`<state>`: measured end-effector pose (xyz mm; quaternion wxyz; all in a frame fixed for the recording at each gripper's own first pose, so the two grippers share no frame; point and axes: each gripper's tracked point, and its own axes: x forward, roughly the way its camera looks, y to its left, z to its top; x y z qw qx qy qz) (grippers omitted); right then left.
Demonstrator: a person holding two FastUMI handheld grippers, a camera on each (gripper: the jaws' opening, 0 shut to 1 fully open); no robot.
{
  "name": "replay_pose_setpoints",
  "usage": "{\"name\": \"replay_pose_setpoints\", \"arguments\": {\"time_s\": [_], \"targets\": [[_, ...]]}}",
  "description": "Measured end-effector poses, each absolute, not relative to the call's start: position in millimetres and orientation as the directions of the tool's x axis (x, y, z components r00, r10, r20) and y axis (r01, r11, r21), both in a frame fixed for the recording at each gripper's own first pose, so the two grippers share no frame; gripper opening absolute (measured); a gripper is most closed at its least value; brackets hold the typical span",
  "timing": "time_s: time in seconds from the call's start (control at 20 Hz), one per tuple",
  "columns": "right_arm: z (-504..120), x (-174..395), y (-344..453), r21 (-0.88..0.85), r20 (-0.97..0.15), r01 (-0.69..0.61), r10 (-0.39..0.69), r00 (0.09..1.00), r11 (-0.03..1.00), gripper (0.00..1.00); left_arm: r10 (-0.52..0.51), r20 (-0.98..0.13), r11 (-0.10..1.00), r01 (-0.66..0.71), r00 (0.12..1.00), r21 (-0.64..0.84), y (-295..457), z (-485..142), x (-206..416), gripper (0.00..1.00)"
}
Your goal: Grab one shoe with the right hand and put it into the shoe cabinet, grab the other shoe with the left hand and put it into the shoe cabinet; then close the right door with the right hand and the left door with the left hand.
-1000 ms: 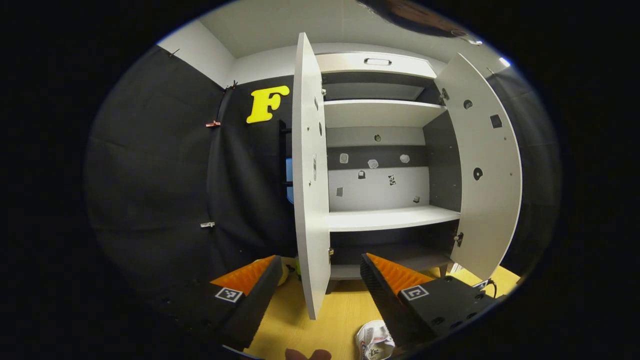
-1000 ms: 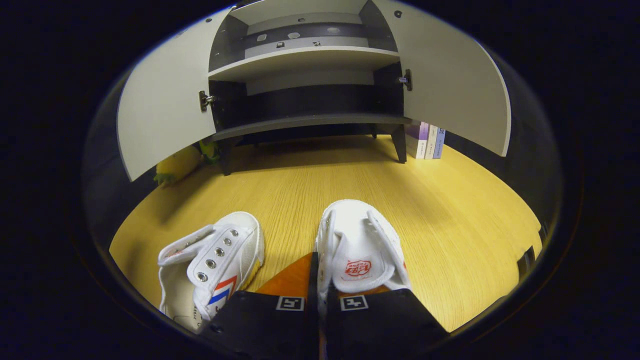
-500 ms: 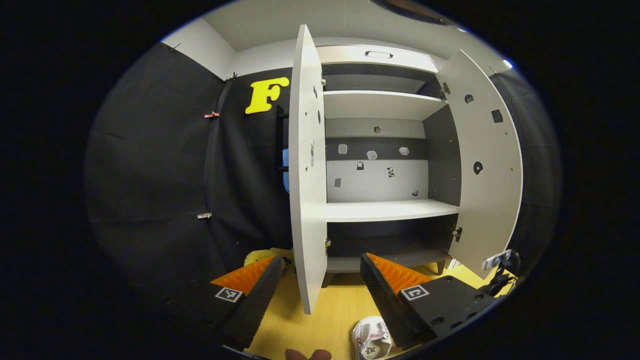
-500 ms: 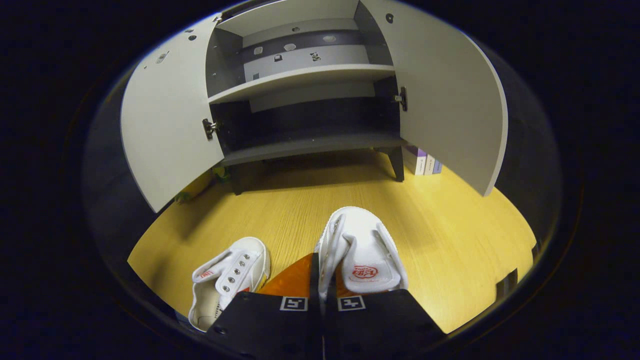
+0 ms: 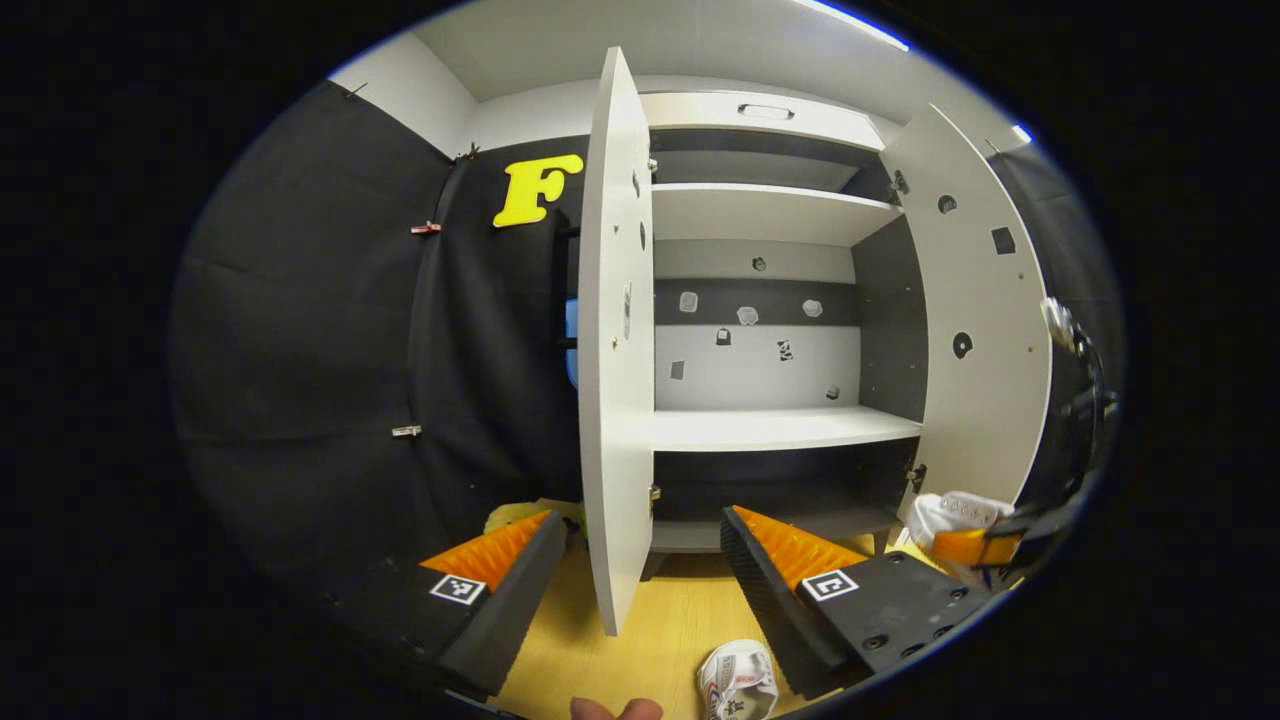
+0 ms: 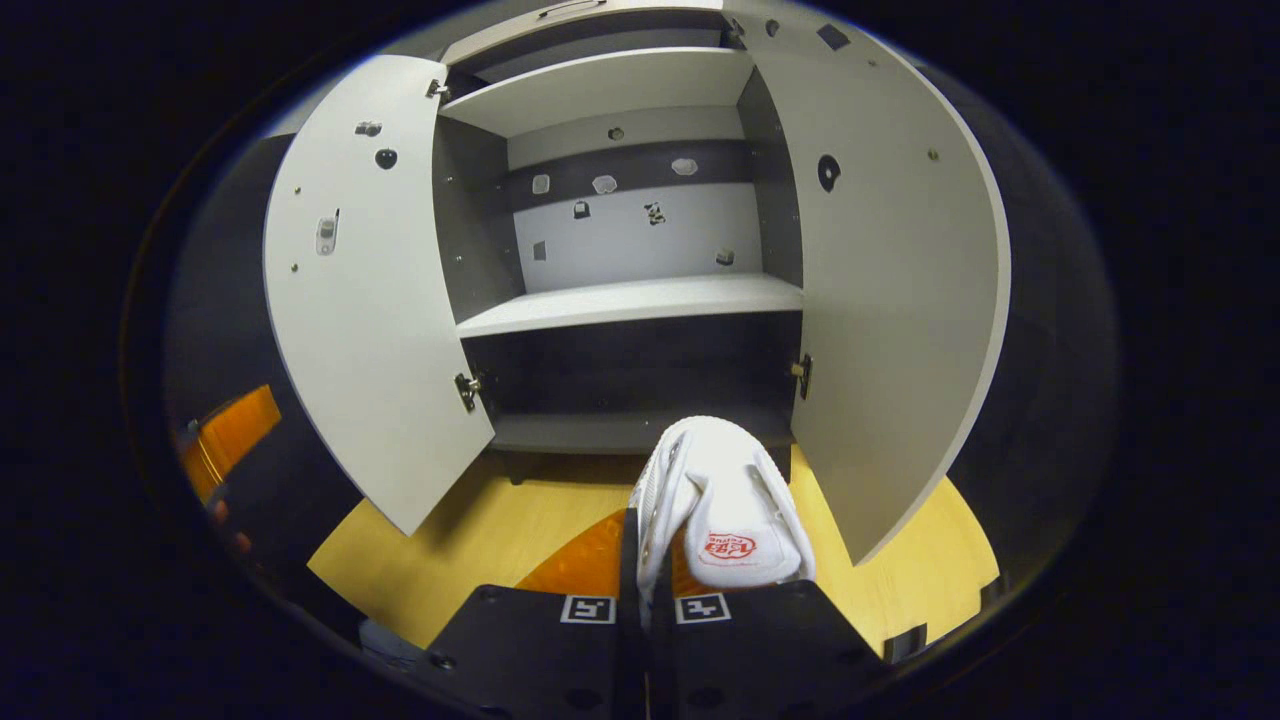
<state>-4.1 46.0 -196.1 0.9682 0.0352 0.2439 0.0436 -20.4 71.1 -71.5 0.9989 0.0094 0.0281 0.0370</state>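
Right gripper (image 6: 645, 560): clamped on the side wall of a white shoe (image 6: 725, 495), both fingers pressed together on the collar, toe pointing ahead toward the cabinet (image 6: 620, 300). Shoe lifted clear of the floor (image 6: 480, 520), in front of the cabinet's dark bottom compartment, just left of the right door (image 6: 890, 300). Seen also from the left gripper view, far right: shoe (image 5: 955, 510) with that gripper (image 5: 985, 548) beneath it, near the right door's (image 5: 985, 330) lower edge.

Left gripper (image 5: 635, 545): fingers wide apart, gripping nothing, aimed at the cabinet (image 5: 770, 300) from low on its left side. Left door (image 5: 612, 340) seen nearly edge-on between the fingers, standing well out from the carcass. Visible in the right gripper view at far left, low beside the left door (image 6: 360, 300): part of that gripper (image 6: 225, 440).

Other shoe (image 5: 738, 682): lying on the floor (image 5: 660, 620) near its front edge, just beside the left gripper's right finger (image 5: 790, 590), in front of the cabinet and apart from it.

Both doors swung open. Pale middle shelf (image 6: 635, 302) and upper shelf (image 5: 765, 210) bare; small tags stuck on the back panel (image 6: 640, 230). Yellow soft toy (image 5: 512, 517) on the floor by the cabinet's left foot, behind the left door. Fingertips of a hand (image 5: 615, 709) at the bottom edge of the left gripper view.
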Motion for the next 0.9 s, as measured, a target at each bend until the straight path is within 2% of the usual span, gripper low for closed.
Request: {"name": "replay_pose_setpoints", "arguments": {"time_s": [0.2,0.5,0.75,0.85,0.9], "targets": [[-141,38,56,0.105,-0.451,-0.096,0.133,0.883,0.99,0.07,0.039,-0.065,0.999,-0.038,0.997,0.02,60,-73,-18,0.99],[-90,155,54,0.075,-0.388,-0.099,0.12,0.914,0.992,0.07,-0.014,-0.068,1.0,0.015,0.998,0.013,48,-77,-17,0.99],[-85,257,51,0.012,-0.383,-0.101,0.098,0.919,0.995,0.07,-0.032,-0.068,0.999,0.032,0.997,0.011,45,-80,-10,0.99],[-96,291,55,0.0,-0.415,-0.106,0.096,0.905,0.994,0.07,-0.034,-0.073,0.999,0.035,0.997,0.016,44,-84,-6,0.98],[-103,306,57,0.001,-0.432,-0.107,0.097,0.897,0.994,0.1,-0.037,-0.079,0.999,0.038,0.996,0.011,43,-86,-4,0.99]]}}
